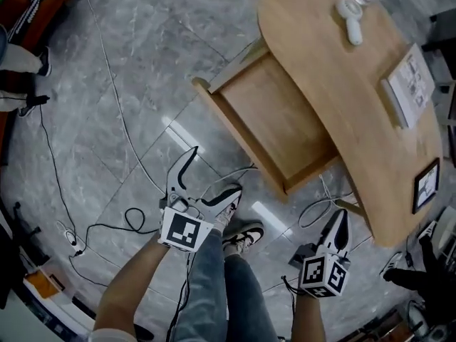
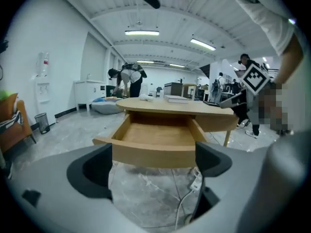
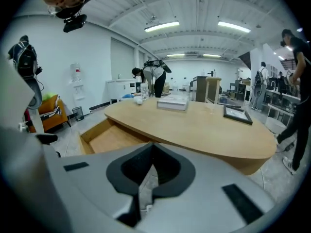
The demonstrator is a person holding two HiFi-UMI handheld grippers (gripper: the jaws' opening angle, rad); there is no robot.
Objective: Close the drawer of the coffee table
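Observation:
The wooden coffee table (image 1: 335, 70) stands at the upper right of the head view. Its drawer (image 1: 271, 120) is pulled far out toward the lower left and holds nothing. My left gripper (image 1: 212, 171) hangs open over the floor, a short way off the drawer's front panel (image 1: 235, 130). In the left gripper view the front panel (image 2: 153, 152) lies straight ahead between the wide-spread fingers (image 2: 92, 171), apart from them. My right gripper (image 1: 340, 219) is shut with nothing in it, below the table's near edge. The right gripper view looks past the touching pads (image 3: 167, 171) at the tabletop (image 3: 204, 125) and the open drawer (image 3: 107, 137).
Black and white cables (image 1: 114, 226) and a power strip (image 2: 196, 181) lie on the grey marble floor near my shoes (image 1: 242, 237). A book (image 1: 410, 84), a picture frame (image 1: 426, 184) and a white object (image 1: 350, 16) sit on the tabletop. People stand in the background.

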